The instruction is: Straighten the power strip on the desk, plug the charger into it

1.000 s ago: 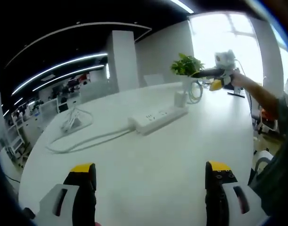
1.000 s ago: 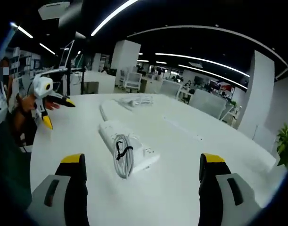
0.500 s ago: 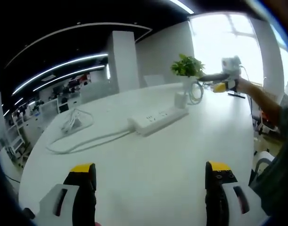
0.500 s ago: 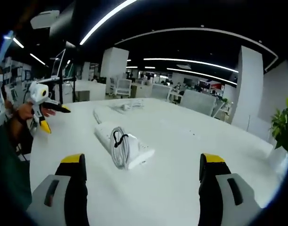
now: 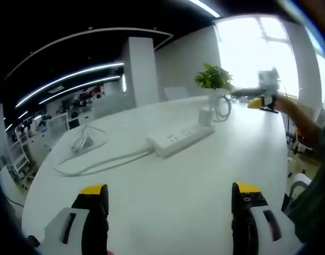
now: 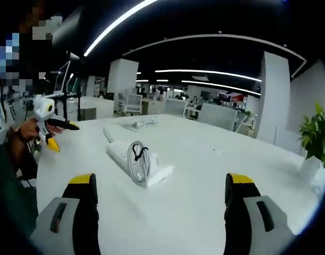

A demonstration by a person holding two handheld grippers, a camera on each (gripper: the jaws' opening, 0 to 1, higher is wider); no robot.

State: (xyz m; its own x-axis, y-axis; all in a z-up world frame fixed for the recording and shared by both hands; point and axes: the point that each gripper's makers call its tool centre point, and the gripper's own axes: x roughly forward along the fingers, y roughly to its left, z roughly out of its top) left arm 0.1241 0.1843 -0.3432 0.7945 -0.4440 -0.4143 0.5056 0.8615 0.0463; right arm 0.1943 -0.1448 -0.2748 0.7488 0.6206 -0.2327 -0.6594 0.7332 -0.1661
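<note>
A white power strip (image 5: 179, 139) lies at a slant on the white desk (image 5: 167, 180). Its cord (image 5: 101, 161) trails left to a loose coil (image 5: 83, 139). At the strip's far end stands a white charger (image 5: 205, 115) with a looped cable (image 5: 222, 105). My left gripper (image 5: 170, 212) is open, low over the near desk, well short of the strip. In the right gripper view the strip (image 6: 119, 152) runs away from the charger with its cable loop (image 6: 136, 162). My right gripper (image 6: 159, 212) is open, off to the side of them.
A potted plant (image 5: 214, 78) stands behind the charger, also at the right edge (image 6: 312, 135) of the right gripper view. The right gripper (image 5: 259, 95) hovers past the plant. The left gripper (image 6: 49, 123) hangs by the desk's far edge. Office desks and chairs sit behind.
The right gripper has drifted right and farther off in the left gripper view, and its own view has swung so the plant shows more. The left gripper has barely moved. Strip and charger lie as before.
</note>
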